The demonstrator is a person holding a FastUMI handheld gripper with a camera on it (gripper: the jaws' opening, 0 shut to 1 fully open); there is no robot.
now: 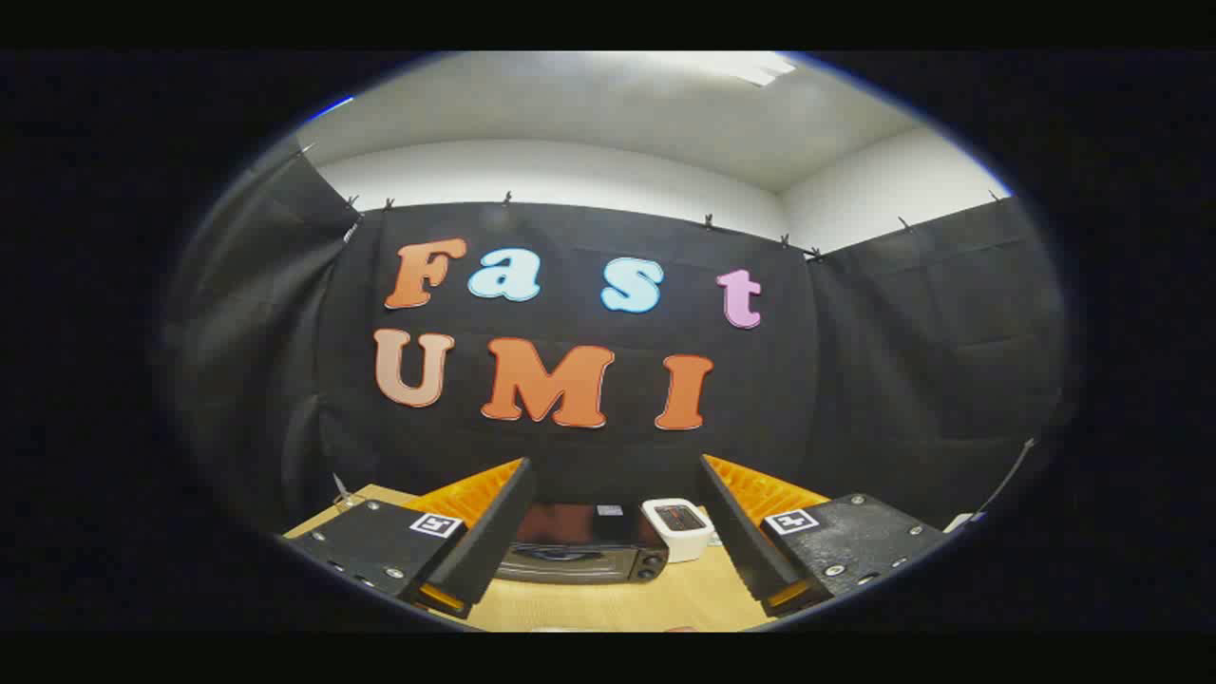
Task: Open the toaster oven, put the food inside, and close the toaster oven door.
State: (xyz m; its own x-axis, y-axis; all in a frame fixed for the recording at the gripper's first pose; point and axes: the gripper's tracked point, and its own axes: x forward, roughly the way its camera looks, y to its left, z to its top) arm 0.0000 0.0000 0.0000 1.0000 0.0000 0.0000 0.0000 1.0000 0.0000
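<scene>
Two gripper fingers (494,532) reach forward from the near edge of the scene, each rising from a dark block with screws and a small square marker on top. They stand wide apart, and the gripper (613,475) has nothing between them — its jaws are fully spread and grasp no object, touching neither the oven nor anything else on the table.

Beyond the fingers, framed in the gap between them, sits the toaster oven (579,551), a low dark box on the wooden table (608,603). Its door is closed (the glass front faces the camera, with a handle across the lower part), and two round knobs sit at its right end. Something small and dark rests on the oven's top near the back right corner; what it is cannot be told.

Just beside the oven, to its right and close to the right finger, stands a small white device (676,527) with a dark panel on its upper face. It looks to be near the oven rather than touching it, though the angle leaves that uncertain.

Behind everything hangs the booth's black cloth wall (912,361), clipped along its top edge — above it a pale wall and ceiling.
</scene>
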